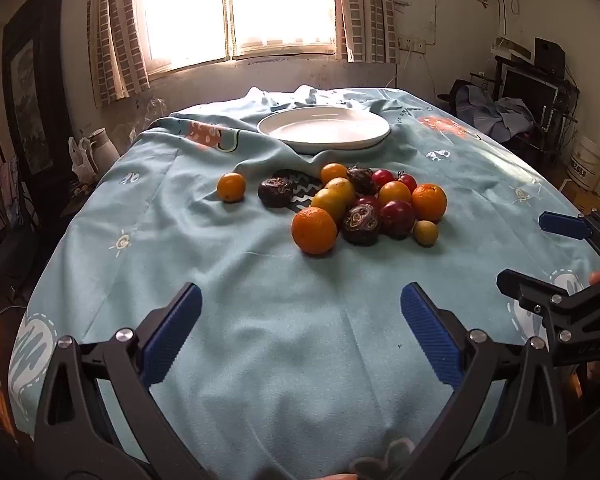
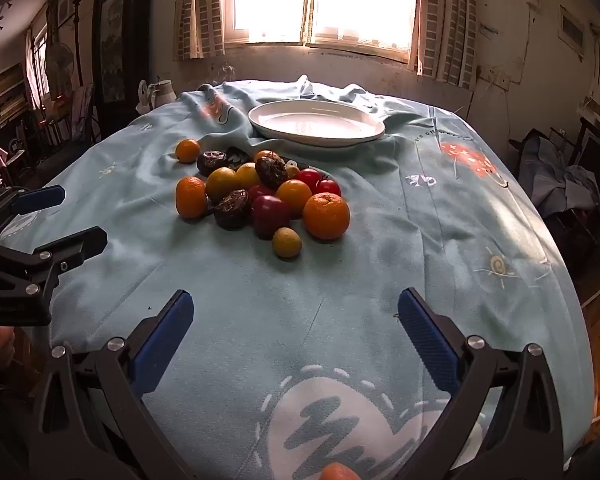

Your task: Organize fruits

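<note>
A pile of fruit lies mid-table: oranges (image 1: 314, 230) (image 2: 326, 216), red plums (image 1: 397, 218) (image 2: 271, 216), dark wrinkled passion fruits (image 1: 360, 224) (image 2: 232, 209), yellow fruits and a small green one (image 1: 425, 233) (image 2: 287, 243). One small orange (image 1: 231, 187) (image 2: 187, 150) lies apart at the left. An empty white plate (image 1: 324, 127) (image 2: 317, 122) stands behind the pile. My left gripper (image 1: 301, 308) is open and empty, near the front edge; it also shows in the right wrist view (image 2: 66, 214). My right gripper (image 2: 295, 312) is open and empty; it also shows in the left wrist view (image 1: 540, 248).
A light blue wrinkled tablecloth (image 1: 260, 320) (image 2: 420, 240) covers the table. A window (image 1: 240, 8) is behind it. A white jug (image 1: 100, 144) stands off the left edge. Cluttered furniture (image 1: 532, 92) is at the right.
</note>
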`<action>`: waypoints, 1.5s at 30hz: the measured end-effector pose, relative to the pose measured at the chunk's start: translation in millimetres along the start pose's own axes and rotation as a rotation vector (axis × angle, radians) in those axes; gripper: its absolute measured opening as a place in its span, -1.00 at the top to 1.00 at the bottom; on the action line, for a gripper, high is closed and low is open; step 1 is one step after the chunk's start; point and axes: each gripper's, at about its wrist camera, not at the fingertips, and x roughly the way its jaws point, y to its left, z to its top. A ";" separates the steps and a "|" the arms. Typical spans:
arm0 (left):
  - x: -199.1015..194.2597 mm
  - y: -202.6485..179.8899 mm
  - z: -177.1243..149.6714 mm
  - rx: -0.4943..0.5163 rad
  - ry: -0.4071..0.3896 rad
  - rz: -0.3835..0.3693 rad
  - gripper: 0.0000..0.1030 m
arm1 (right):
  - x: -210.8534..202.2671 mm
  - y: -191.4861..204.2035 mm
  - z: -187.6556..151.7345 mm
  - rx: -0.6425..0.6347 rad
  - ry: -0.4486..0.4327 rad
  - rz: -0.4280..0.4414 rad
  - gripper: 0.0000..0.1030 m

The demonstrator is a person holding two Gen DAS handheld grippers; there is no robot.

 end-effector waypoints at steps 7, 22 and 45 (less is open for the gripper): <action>5.4 -3.4 -2.6 -0.005 0.018 0.000 -0.96 | -3.2 2.6 0.8 0.000 -0.006 0.005 -0.97; 6.1 1.9 -2.9 -0.010 0.021 -0.002 -0.96 | 5.6 -2.5 -1.8 0.006 0.018 -0.004 -0.97; 7.2 3.6 -5.2 -0.011 0.023 -0.001 -0.96 | 10.2 -2.6 -3.1 0.014 0.035 -0.006 -0.97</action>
